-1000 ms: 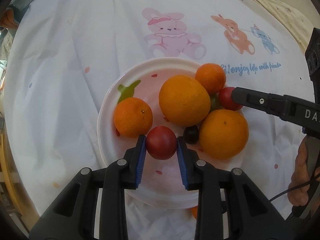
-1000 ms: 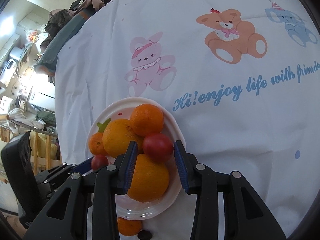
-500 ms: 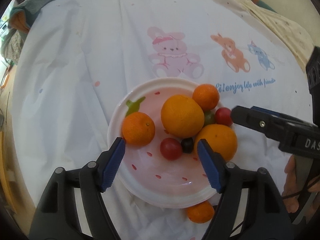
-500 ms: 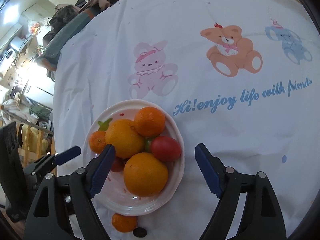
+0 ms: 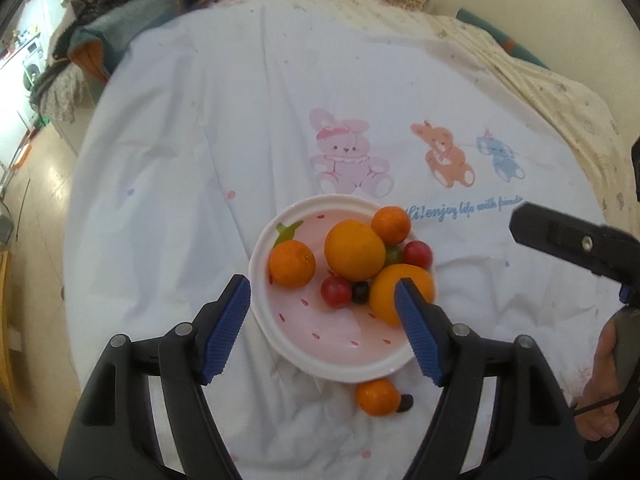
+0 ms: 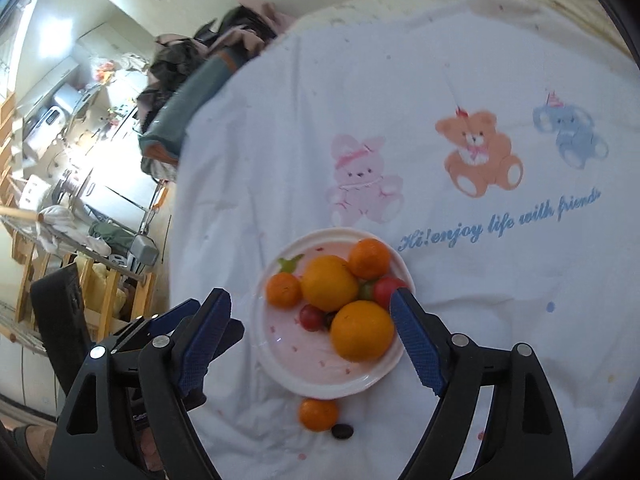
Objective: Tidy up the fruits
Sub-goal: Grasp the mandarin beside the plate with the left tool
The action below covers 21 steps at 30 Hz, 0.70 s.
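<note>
Two hand-held grippers hang above a pink-and-white plate (image 5: 280, 344) of fruit set on a white bedsheet (image 5: 180, 160) printed with a pink rabbit (image 5: 348, 160), an orange bear and a blue elephant. The left gripper (image 5: 322, 320) has its blue-padded jaws spread wide, with nothing between them; the plate shows in the gap below. The right gripper (image 6: 310, 332) is likewise released, its jaws apart and empty above the same plate.

On the plate lie two large oranges: one (image 5: 354, 249) near the middle, the other (image 5: 386, 292) at the right side, partly behind a left-gripper pad. A small tangerine (image 5: 292, 264) sits at the plate's left, apart from the pile, beside a painted green leaf. A second tangerine (image 5: 391, 225) rests at the far rim, touching the middle orange. A red cherry tomato (image 5: 336, 291) lies toward the near side with a dark grape (image 5: 360, 293) just beside it, and another red tomato (image 5: 417, 254) sits at the right rim next to a small green fruit (image 5: 394, 255).

Off the plate, on the sheet just beside its near rim, lies a third tangerine (image 5: 378, 397) with a small dark fruit (image 5: 406, 402) touching it.

A person's hand (image 5: 604, 384) grips the right gripper's handle at the edge of the left wrist view.
</note>
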### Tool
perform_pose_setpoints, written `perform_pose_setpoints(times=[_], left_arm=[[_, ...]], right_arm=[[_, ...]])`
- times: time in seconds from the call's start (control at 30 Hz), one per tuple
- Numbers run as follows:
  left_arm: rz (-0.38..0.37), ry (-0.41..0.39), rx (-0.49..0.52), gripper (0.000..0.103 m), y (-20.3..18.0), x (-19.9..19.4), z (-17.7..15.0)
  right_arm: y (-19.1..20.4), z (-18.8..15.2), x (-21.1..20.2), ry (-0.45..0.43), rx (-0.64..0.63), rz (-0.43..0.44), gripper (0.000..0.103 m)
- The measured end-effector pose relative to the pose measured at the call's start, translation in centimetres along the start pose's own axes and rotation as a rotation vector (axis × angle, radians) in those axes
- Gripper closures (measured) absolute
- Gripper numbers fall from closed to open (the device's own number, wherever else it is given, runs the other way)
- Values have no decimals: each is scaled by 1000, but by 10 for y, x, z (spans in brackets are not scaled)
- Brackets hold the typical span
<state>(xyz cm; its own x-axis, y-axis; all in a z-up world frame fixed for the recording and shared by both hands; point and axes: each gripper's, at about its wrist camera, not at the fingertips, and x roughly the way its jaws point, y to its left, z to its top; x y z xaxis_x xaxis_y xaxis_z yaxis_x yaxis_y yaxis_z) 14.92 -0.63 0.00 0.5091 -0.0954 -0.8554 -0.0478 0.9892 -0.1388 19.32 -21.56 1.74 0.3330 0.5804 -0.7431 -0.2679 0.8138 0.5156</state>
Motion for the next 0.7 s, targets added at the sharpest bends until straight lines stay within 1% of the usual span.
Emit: perform_pose_setpoints(times=[0.1,0.17,0.23,0.3,0.4,0.53,0.7], left_arm=[[-2,-43,-27,32,4,-23,-6],[4,-51,-28,31,6,-33,-14],[15,-41,-22,30,7,-40,-23],[27,-35,-21,16,9,-43,-30],[45,-44,-16,15,11,-47,-44],[46,8,-33,15,15,-43,-59],[78,57,-9,15,8,-33,-72]], right_arm=[[8,-14,-17,-6,-13,2,19],[9,-25,-23,0,-14,4,19],[9,-37,-28,8,-13,-3,19],[6,-50,-32,17,-6,-9,19],[-2,-71,-34,39,29,-10,19],[-17,-94,-31,74,109,31,19],[-31,-111,-27,67,132,-20,19]])
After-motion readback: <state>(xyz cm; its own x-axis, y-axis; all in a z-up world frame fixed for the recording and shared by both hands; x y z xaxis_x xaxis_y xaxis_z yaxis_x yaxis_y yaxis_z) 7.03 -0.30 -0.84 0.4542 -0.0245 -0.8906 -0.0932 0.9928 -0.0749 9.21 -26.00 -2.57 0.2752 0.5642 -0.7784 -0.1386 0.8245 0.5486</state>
